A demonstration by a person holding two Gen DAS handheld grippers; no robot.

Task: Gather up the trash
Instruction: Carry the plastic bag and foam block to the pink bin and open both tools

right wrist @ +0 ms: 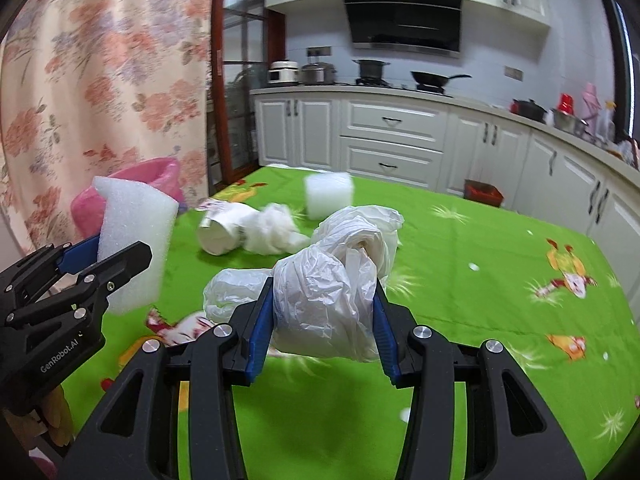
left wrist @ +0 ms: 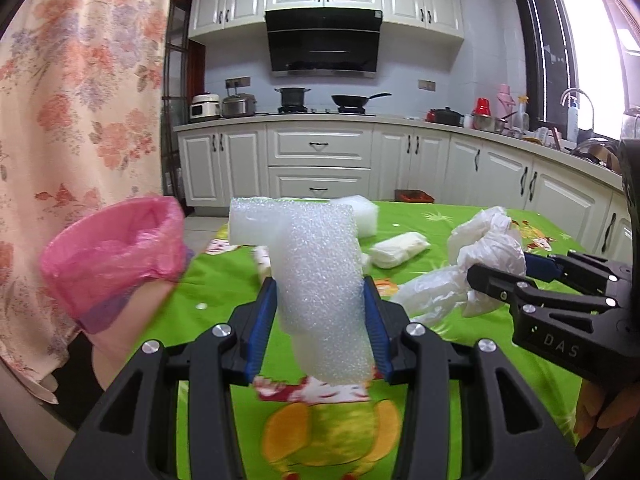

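Left tool (left wrist: 320, 316): closed part-way onto a foam sheet (left wrist: 320, 280), blue pads pressing both long edges; the sheet stands upright between the fingers and looks lifted off the desk (left wrist: 460, 392), judged ready to carry to the bin.

Right tool (right wrist: 324, 312): closed part-way around a crumpled plastic bag (right wrist: 328, 288), pads bearing on either side of the bundle (a loose tail of it trails to the tool's left); probably gripped at the bulkiest part so the film does not slip out.

Bin (left wrist: 116, 256): pink liner folded over the rim, mouth open, just left of and slightly ahead of the left tool, beside the desk edge; likely set there for short drops.

Still on the desk, ahead of both tools:
- foam block (right wrist: 329, 196), far middle;
- white wad with a paper cup (right wrist: 224, 232), ahead and left of the right tool.

Beyond: flowered curtain (left wrist: 80, 100) behind the bin; kitchen cabinets (left wrist: 320, 160) past the desk's far edge.
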